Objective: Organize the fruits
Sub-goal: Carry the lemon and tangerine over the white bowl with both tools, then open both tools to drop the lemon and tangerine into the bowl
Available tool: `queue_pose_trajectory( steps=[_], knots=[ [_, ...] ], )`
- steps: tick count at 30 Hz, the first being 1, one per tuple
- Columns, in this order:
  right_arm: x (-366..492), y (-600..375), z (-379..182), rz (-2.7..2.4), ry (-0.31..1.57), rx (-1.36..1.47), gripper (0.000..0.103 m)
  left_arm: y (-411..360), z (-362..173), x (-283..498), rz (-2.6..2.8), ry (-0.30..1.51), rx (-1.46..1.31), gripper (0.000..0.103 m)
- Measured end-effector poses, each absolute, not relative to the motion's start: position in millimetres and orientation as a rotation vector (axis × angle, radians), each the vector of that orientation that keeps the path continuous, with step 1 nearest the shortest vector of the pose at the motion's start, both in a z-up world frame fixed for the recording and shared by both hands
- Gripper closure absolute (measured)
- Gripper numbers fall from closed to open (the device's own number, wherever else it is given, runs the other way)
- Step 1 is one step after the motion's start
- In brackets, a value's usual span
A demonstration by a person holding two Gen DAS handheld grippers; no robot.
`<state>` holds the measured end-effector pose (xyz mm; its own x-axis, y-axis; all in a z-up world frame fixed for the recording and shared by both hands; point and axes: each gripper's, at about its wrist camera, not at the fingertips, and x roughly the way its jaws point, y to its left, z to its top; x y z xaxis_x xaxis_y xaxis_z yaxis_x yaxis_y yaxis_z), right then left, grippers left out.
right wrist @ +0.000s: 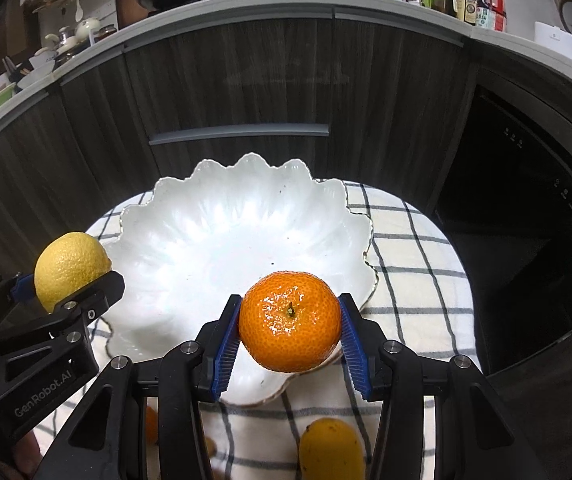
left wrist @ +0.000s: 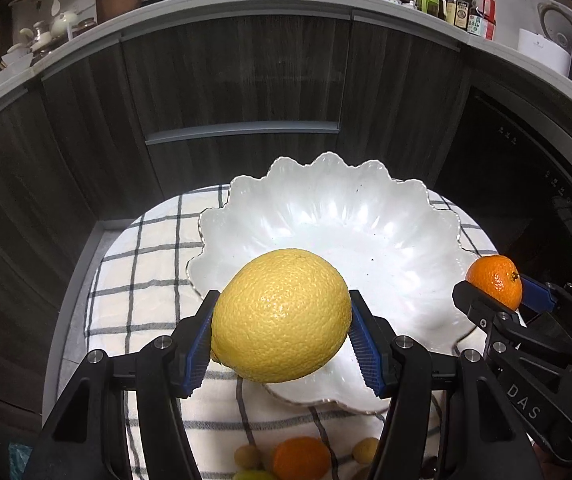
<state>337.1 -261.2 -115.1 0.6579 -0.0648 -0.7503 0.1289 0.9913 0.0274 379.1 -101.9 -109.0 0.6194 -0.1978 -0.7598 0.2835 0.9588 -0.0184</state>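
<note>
My left gripper [left wrist: 281,320] is shut on a big yellow lemon [left wrist: 281,315], held above the near rim of a white scalloped bowl [left wrist: 326,216]. My right gripper [right wrist: 290,326] is shut on a small orange mandarin [right wrist: 290,322], stem facing the camera, over the bowl's [right wrist: 213,232] near right rim. In the right wrist view the lemon [right wrist: 70,268] and left gripper [right wrist: 65,292] show at the left. In the left wrist view the mandarin [left wrist: 494,280] and right gripper [left wrist: 498,292] show at the right. The bowl holds nothing.
The bowl stands on a checked cloth [left wrist: 145,264] over a small round table. Below the grippers lie another mandarin [left wrist: 301,458], small green-yellow fruits [left wrist: 247,456] and a yellow fruit [right wrist: 332,450]. Dark cabinets [left wrist: 237,92] and a crowded counter [left wrist: 466,8] stand behind.
</note>
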Motion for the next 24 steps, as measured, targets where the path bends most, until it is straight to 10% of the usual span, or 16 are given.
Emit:
queue_pose_trajectory(
  steps=[24],
  knots=[
    [367.0,-268.3,-149.4,-0.1,0.924,0.101,0.055,-108.9,-145.7,406.2,-0.27,0.932,0.134,0.042]
  ],
)
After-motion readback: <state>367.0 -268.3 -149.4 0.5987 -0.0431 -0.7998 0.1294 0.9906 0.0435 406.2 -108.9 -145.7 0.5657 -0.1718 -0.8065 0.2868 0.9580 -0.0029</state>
